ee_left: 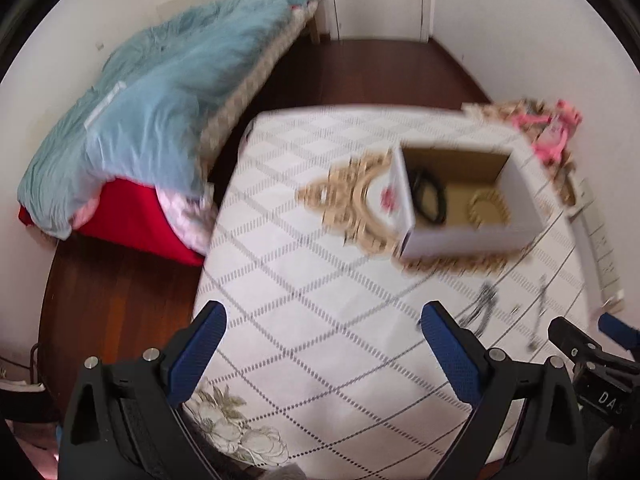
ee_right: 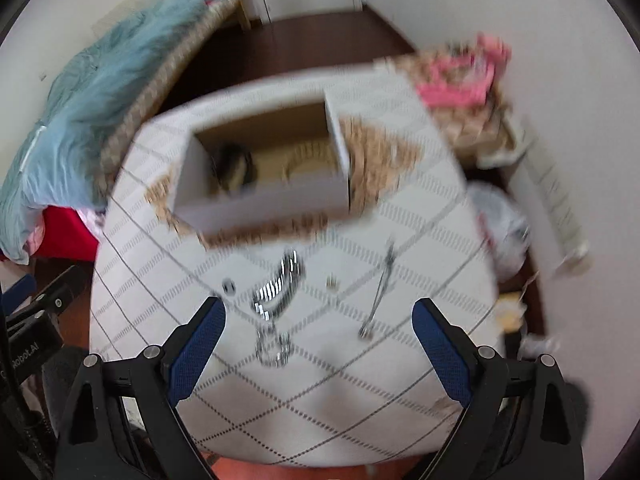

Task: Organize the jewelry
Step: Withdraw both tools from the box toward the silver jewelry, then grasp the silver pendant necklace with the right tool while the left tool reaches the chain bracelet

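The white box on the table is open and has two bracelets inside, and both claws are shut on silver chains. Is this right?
Not quite. Both claws hold nothing: the left claw and the right claw are open above the table. The silver chains lie loose on the cloth, as the right wrist view shows. The open white box does hold two bracelets.

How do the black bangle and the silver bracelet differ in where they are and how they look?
The black bangle sits inside the open white box, leaning at its left wall; the silver bracelet lies loose on the tablecloth in front of the box. The bangle is dark and dull; the bracelet is shiny and made of links. The bangle is a closed ring; the bracelet lies in an open curve. Neither is held: both tongs, left and right, are open.
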`<move>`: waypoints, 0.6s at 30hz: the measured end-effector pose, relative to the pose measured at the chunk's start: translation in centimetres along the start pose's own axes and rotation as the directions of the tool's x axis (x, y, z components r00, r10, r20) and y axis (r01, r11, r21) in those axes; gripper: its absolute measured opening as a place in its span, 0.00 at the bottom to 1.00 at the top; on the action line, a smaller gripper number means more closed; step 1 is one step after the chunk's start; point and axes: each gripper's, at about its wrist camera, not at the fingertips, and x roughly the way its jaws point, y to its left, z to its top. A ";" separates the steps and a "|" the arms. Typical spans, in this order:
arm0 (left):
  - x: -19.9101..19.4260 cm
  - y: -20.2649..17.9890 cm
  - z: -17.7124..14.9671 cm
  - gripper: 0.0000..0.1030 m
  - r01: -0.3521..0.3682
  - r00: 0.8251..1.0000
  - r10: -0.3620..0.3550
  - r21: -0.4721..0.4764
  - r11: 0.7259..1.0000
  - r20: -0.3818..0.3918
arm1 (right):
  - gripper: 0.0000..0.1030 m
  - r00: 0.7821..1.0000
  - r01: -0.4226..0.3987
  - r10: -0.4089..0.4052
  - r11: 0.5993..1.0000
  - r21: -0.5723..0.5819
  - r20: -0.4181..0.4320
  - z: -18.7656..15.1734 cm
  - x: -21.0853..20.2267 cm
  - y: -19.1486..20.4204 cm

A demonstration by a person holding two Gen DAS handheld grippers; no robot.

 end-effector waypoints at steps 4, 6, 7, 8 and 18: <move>3.3 -0.4 -1.9 0.97 -0.014 0.997 0.015 0.014 1.000 -0.073 | 0.76 0.998 0.002 0.005 0.992 0.127 -0.060 -1.9 4.1 -3.2; 4.3 -0.8 -2.5 0.97 -0.020 0.996 0.022 0.030 0.999 -0.090 | 0.76 0.999 0.007 0.001 0.983 0.181 -0.047 -2.2 4.9 -4.9; 4.8 -1.1 -2.7 0.97 -0.018 0.995 0.022 0.038 0.999 -0.099 | 0.74 0.999 0.016 -0.008 0.979 0.206 -0.042 -2.3 5.3 -6.0; 5.0 -1.3 -2.8 0.97 -0.017 0.994 0.021 0.045 0.999 -0.104 | 0.73 0.999 0.021 -0.012 0.976 0.217 -0.041 -2.2 5.5 -6.6; 7.2 -5.3 -1.0 0.97 -0.001 0.994 0.015 0.125 0.992 -0.112 | 0.57 0.998 0.060 -0.063 0.979 0.197 0.007 1.7 7.9 -9.1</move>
